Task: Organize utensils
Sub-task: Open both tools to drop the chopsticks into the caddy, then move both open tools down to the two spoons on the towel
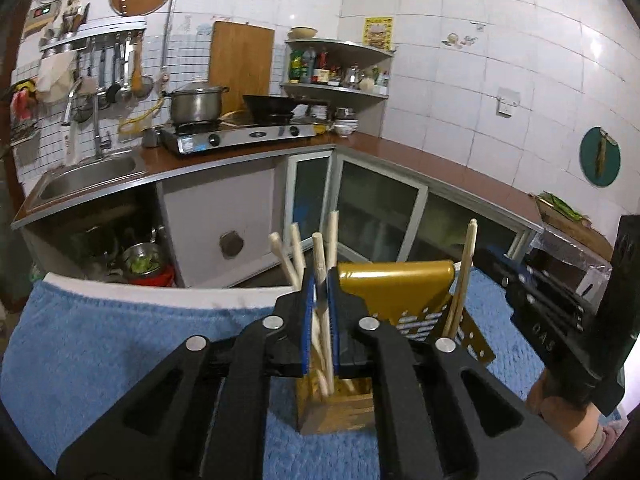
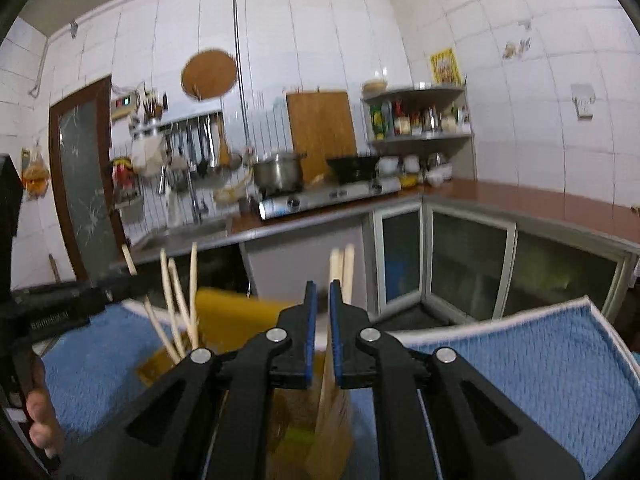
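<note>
A gold metal utensil holder stands on a blue towel, with a wooden compartment at its front. Several pale wooden chopsticks stand in it. My left gripper is shut on one chopstick above the left compartment; others lean beside it. A pair of chopsticks stands at the holder's right. In the right wrist view the holder is blurred. My right gripper is nearly shut around the pair of chopsticks, which stands in the compartment.
Behind the towel-covered table is a kitchen counter with a sink, a gas stove, a pot and a wok. Glass cabinet doors sit below. The right gripper's body is at the right.
</note>
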